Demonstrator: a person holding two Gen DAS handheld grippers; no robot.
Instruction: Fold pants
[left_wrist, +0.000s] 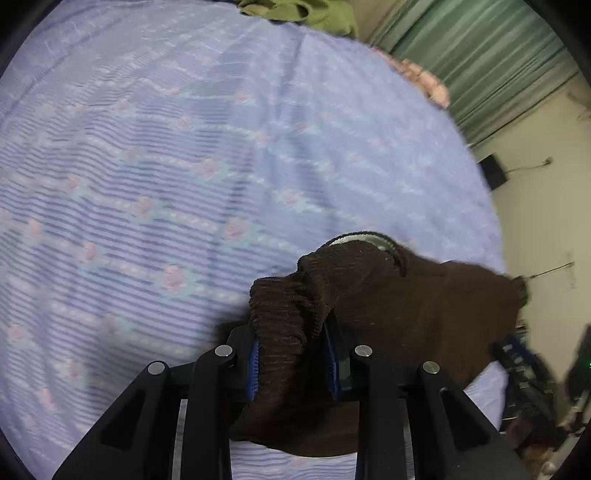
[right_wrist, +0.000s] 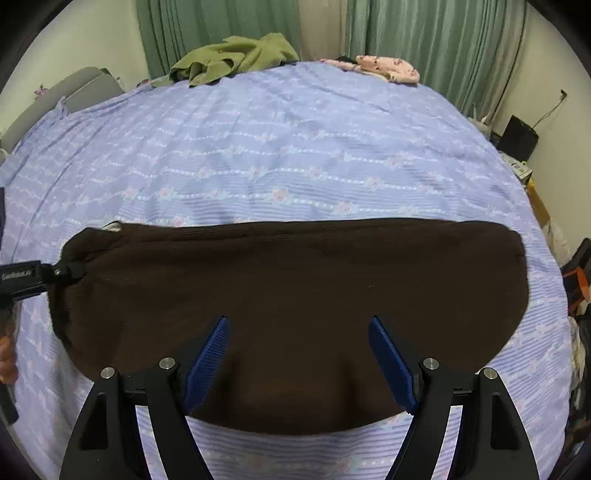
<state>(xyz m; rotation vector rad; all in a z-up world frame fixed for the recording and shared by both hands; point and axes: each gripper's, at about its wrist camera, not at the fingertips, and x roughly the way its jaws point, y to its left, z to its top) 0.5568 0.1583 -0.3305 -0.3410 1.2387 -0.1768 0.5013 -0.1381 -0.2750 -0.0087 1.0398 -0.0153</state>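
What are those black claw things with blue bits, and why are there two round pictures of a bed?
No robot here: a person holds a pinching tool in each hand, each with a camera looking along its two fingers. That makes the pictures round.

The left tool's camera shows the left gripper squeezing a bunched end of the brown pants.

The right tool's camera shows the right gripper open above the pants, holding nothing. The pants lie across a purple flowery bedsheet; the left tool pinches their end at that picture's left edge.

At the far side lie a green garment and a pink cloth.
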